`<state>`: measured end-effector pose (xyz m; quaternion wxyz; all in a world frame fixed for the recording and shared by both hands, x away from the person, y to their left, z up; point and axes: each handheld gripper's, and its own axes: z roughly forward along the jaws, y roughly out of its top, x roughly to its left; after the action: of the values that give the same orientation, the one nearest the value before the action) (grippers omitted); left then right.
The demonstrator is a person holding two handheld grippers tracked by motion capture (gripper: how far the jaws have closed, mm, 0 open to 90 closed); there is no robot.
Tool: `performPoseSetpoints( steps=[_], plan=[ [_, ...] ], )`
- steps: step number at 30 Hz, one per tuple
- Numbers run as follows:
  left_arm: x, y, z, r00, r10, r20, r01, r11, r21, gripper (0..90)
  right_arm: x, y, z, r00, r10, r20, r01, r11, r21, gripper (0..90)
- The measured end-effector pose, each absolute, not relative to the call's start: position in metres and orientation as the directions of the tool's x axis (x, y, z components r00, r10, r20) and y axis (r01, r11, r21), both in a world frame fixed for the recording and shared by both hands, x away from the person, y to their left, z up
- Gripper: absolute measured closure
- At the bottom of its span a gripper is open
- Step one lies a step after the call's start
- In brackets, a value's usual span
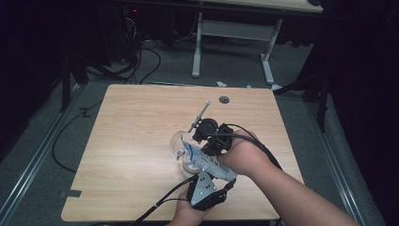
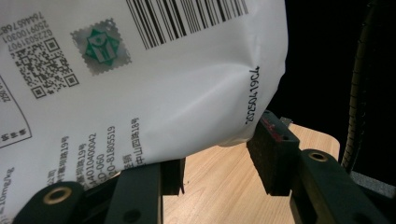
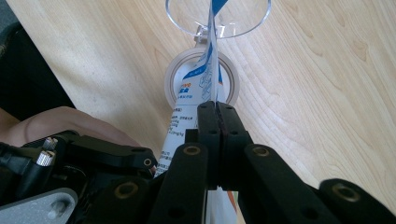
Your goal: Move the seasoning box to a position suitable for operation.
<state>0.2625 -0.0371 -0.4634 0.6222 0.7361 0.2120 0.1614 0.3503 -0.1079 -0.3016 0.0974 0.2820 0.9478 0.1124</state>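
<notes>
A white, blue-printed soft plastic pouch (image 1: 207, 161) is held between both grippers above the near-centre of the light wooden table (image 1: 131, 141), slanting down and to the left toward a clear round glass cup (image 1: 181, 141) standing on the table.

Right gripper (image 3: 217, 106): its fingers are clenched flat on the thin sealed edge of the pouch. In the right gripper view the edge runs straight up from the closed pads toward the cup's rim (image 3: 187, 23), over a white round ring (image 3: 173, 80) below the pouch that I cannot identify with certainty. In my judgement, this pinch on the seam serves to steer the pouch mouth and keep it aligned over the cup.

Left gripper (image 1: 203, 188): it sits at the near edge of the table, gripping the pouch's lower, bulging end. In the left gripper view the printed white body, with barcode and QR code, lies between the fingers (image 2: 273, 156); the right pad touches the pouch at a dented crease, so the fingers appear to be grasping the body at a partial opening. Likely purpose: to support the weight and raise the rear so the contents run forward.

Whether anything is flowing into the cup cannot be told.
</notes>
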Motion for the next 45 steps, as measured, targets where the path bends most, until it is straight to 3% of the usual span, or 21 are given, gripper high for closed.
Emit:
performPoseSetpoints(
  steps=[45],
  plan=[
    [0.2627, -0.0376, -0.4573, 0.854, 0.518, -0.04, 0.112, -0.11, 0.988, 57.1, 0.3507, -0.1038, -0.2979, -0.825, 0.55, -0.131, 0.502, 0.819, 0.278, 90.0]
  ],
)
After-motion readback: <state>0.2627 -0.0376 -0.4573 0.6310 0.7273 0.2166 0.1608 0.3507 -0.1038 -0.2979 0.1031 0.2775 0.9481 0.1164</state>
